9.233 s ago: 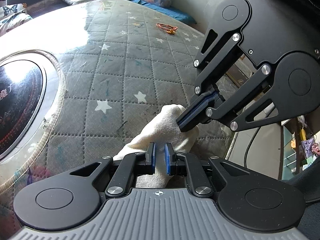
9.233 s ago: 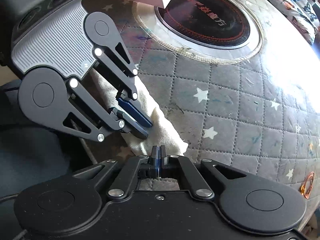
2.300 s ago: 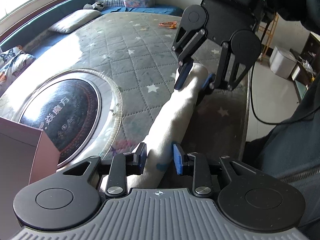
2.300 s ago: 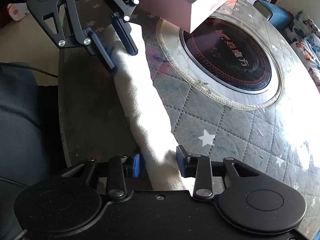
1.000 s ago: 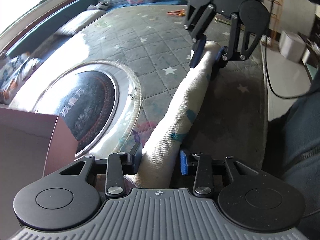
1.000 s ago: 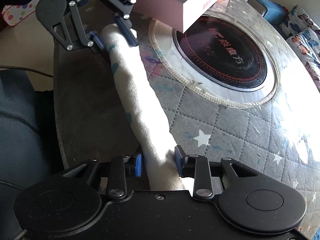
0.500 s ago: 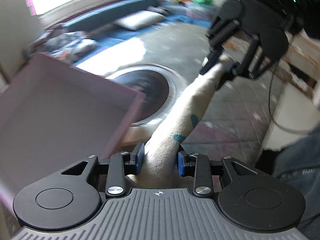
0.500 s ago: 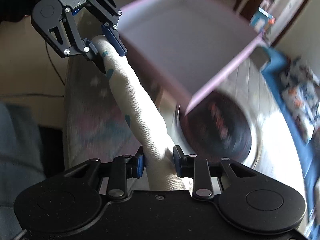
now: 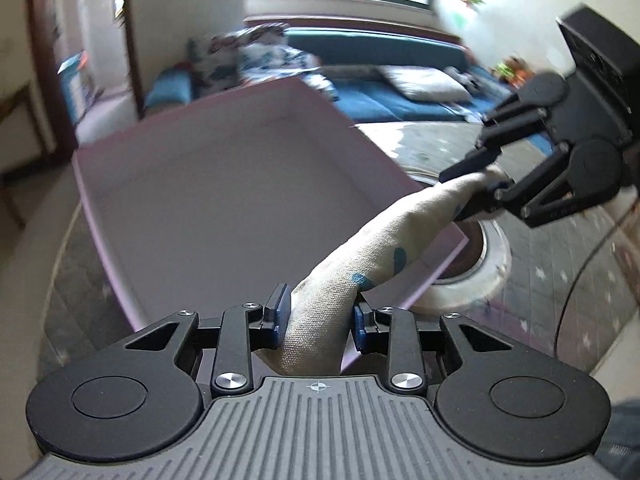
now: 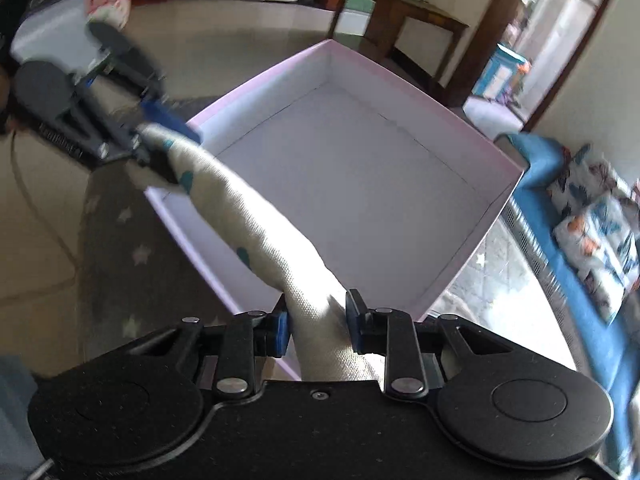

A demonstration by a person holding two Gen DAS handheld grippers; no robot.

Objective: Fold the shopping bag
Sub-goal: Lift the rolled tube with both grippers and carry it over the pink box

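Above the open pink box [image 10: 360, 184], the rolled shopping bag [image 9: 360, 256] hangs between the left hand-held gripper [image 9: 318, 314] and right hand-held gripper [image 10: 316, 322], each pinching one end.

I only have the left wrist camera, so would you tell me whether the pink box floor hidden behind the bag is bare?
Observer: Yes. The right wrist view shows the whole floor of the pale pink open cardboard box, and nothing lies in it.
Operator: Thank you. How does the right tool hold its end?
Observer: The right tool has a pad pressed on each side of the rolled cream canvas shopping bag.
Operator: And how does my left tool look from there?
Observer: Blurred. The left tool is shut on the bag's far end, near the box's left corner.
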